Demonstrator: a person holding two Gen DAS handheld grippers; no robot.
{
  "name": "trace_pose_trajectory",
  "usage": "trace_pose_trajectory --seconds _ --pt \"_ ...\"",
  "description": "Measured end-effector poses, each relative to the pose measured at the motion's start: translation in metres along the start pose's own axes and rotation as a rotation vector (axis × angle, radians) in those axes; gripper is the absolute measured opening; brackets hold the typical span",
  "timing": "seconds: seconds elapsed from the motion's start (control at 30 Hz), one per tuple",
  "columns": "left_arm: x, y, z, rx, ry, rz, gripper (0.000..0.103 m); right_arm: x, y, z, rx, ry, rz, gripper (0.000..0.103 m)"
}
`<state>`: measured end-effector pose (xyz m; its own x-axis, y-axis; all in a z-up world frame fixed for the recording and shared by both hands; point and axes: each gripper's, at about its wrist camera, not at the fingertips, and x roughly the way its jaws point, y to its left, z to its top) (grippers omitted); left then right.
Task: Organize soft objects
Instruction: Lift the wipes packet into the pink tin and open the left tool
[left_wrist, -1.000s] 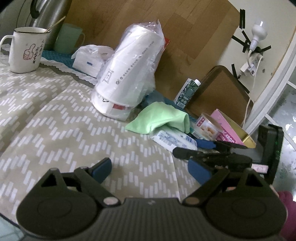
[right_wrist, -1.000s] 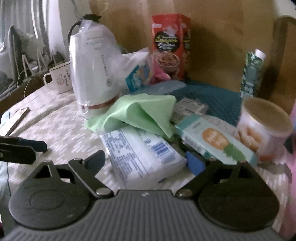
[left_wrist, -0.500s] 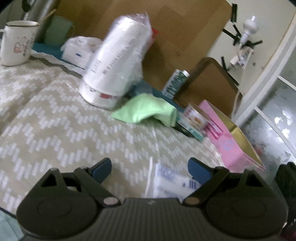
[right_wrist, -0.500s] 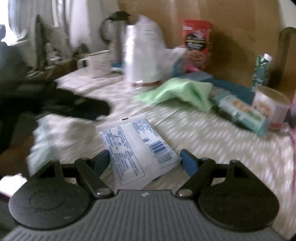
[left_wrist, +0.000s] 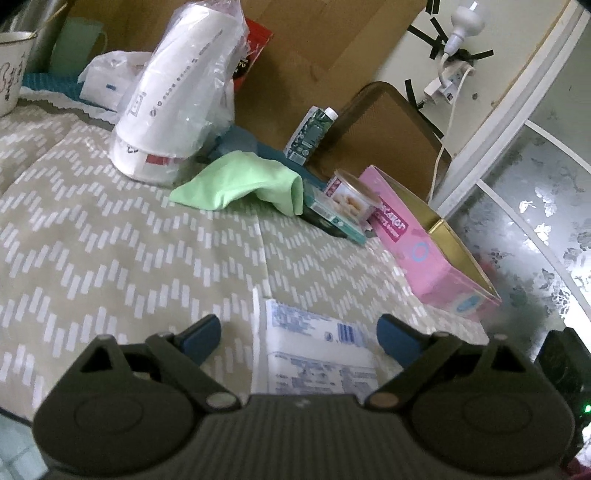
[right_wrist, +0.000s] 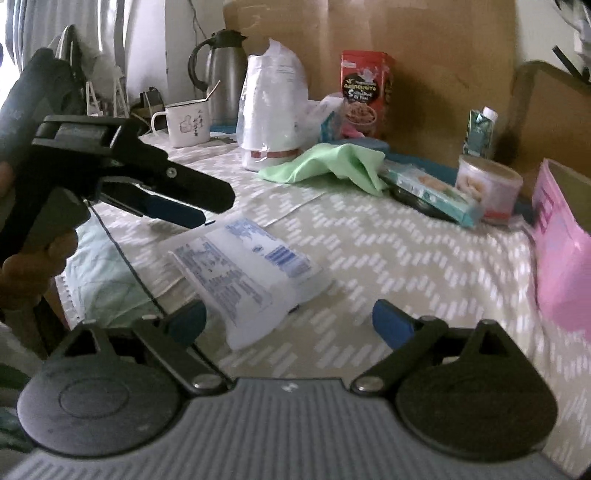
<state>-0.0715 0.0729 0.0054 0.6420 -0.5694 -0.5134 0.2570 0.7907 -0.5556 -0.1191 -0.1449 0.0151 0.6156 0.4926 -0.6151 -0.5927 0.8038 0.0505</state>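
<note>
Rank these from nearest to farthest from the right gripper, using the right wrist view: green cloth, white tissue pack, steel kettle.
1. white tissue pack: on the tablecloth just ahead of the right gripper, left of centre.
2. green cloth: crumpled mid-table.
3. steel kettle: at the back left.

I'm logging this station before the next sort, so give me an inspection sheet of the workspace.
Surface: chevron tablecloth, wrinkled.
Job's things: white tissue pack lying flat near the front edge; green cloth crumpled further back.
Clutter: bagged paper cups, biscuit tub, teal box, pink box, mug, kettle.
Grippers: left gripper and right gripper open; the right has just opened wider, gripping nothing.
Cables: white cord on the wall.
Surroundings: cardboard backing.
</note>
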Motion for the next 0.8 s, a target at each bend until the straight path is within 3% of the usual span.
trace_pose_trajectory --seconds 0.27,0.33,0.43,0.57,0.8 --pt "0.014 -0.016 -0.005 0.064 0.029 -0.007 0.085 0.007 0.02 -0.002 -0.06 -0.023 -0.013 0.083" --pt "0.016 -0.023 -0.006 0.095 0.031 0.026 0.083 0.008 0.024 -0.001 -0.077 -0.04 -0.014 0.063" --pt "0.019 -0.025 0.002 0.051 0.035 0.01 0.077 0.006 0.023 -0.001 -0.075 -0.053 -0.026 0.054" --pt "0.028 -0.05 0.026 0.102 0.018 -0.04 0.076 -0.007 0.006 0.004 -0.037 -0.102 -0.09 0.051" --pt "0.074 -0.143 0.074 0.3 -0.04 -0.148 0.076 -0.043 -0.052 0.022 0.022 -0.218 -0.279 0.047"
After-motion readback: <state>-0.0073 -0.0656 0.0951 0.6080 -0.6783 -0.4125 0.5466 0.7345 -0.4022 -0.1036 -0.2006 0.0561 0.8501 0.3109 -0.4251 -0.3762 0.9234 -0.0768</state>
